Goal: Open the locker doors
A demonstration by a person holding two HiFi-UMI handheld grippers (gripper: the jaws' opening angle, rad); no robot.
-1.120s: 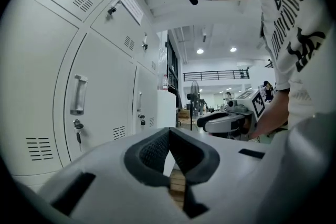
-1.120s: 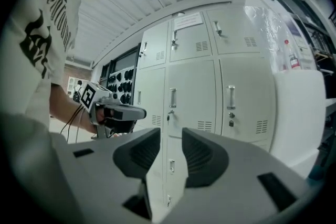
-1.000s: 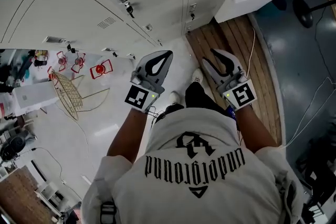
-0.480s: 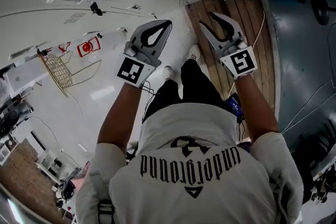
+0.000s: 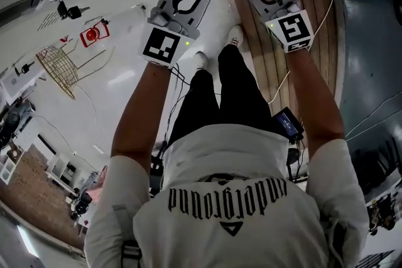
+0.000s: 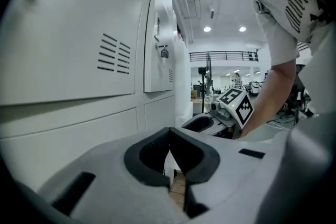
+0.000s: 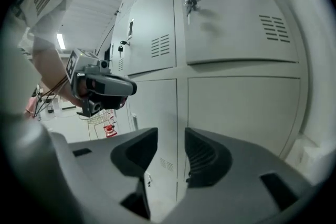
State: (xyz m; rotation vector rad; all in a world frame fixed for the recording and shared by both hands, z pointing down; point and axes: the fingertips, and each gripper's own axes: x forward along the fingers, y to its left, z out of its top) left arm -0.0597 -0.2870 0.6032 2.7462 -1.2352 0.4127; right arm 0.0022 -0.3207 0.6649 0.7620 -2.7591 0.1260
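Locker doors [image 7: 241, 18]: shut, standing upright, upper right of the frame.
Shirt [image 5: 232, 201]: says "underground".
Left gripper [image 6: 169, 136]: jaws closed together, empty.
Right gripper [image 7: 171, 136]: jaws apart, just been opening, empty.

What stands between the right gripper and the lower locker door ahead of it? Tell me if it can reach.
Probably yes. The right gripper faces the lower door with only open air between; its jaws have just been opening and hold nothing.
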